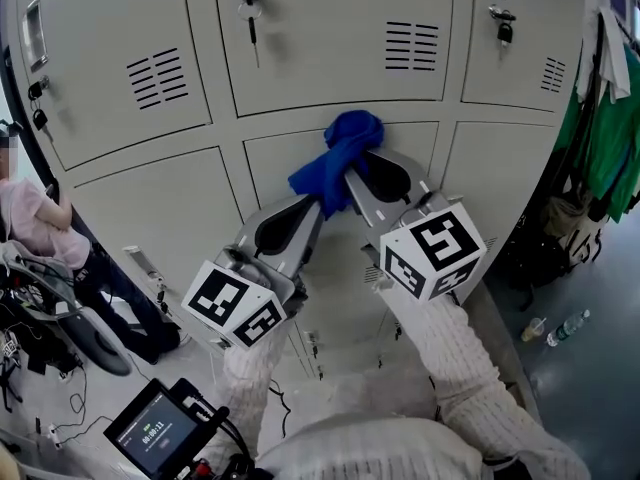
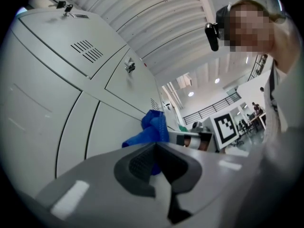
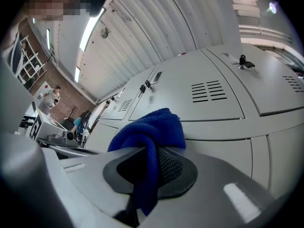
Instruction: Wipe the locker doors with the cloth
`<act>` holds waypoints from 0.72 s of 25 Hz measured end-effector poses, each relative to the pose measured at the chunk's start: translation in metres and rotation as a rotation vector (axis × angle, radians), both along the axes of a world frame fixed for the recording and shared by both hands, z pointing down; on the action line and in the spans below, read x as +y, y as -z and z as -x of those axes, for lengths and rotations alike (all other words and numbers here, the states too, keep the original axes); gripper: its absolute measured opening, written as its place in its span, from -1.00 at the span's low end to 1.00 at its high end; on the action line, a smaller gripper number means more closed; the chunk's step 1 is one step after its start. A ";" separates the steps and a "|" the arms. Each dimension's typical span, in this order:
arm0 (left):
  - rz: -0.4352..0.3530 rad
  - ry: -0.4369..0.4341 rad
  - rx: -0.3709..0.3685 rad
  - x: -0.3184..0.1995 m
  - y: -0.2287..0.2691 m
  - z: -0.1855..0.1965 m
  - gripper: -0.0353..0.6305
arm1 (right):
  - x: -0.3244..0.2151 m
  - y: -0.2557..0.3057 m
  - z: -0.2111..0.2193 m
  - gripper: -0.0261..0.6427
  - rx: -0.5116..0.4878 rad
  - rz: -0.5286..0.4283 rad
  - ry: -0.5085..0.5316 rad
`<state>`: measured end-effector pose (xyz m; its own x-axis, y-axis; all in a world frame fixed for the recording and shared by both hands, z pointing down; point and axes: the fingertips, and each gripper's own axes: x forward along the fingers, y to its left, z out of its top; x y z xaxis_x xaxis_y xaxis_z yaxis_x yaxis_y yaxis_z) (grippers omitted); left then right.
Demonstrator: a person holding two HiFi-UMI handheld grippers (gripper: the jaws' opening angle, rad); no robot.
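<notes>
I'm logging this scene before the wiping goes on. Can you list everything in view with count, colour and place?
locker doors: several, pale grey, filling the wall ahead
cloth: one, blue, bunched against a middle door
key: one, dark, in the upper middle door's lock
padlock: one, dark, on the upper right door
garments: several, green and white, hanging at right
bottle: one, clear, on the floor at right
screen device: one, black, bottom left
seated person: one, pink top, left edge
left hand-held gripper: grey, shut on the cloth
right hand-held gripper: grey, shut on the cloth
sleeves: two, white knit
</notes>
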<state>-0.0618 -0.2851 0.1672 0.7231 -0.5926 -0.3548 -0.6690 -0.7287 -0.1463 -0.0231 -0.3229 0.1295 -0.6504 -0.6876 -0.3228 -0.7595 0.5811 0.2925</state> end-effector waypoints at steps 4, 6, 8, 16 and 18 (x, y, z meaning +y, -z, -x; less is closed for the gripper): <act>0.008 0.002 0.004 -0.004 -0.003 -0.001 -0.88 | 0.001 -0.001 0.000 -0.77 -0.015 -0.012 0.010; 0.017 0.004 -0.013 -0.007 -0.009 -0.004 -0.88 | 0.000 -0.004 -0.001 -0.77 -0.017 -0.014 0.009; 0.024 0.006 -0.023 -0.009 -0.015 -0.005 -0.88 | -0.001 -0.009 -0.002 -0.77 -0.017 -0.013 0.005; 0.110 -0.017 -0.006 -0.010 -0.061 -0.007 -0.88 | -0.004 -0.065 -0.006 -0.77 -0.052 0.060 -0.008; 0.132 -0.022 -0.004 -0.006 -0.076 -0.008 -0.87 | -0.004 -0.082 -0.005 -0.77 -0.049 0.078 -0.010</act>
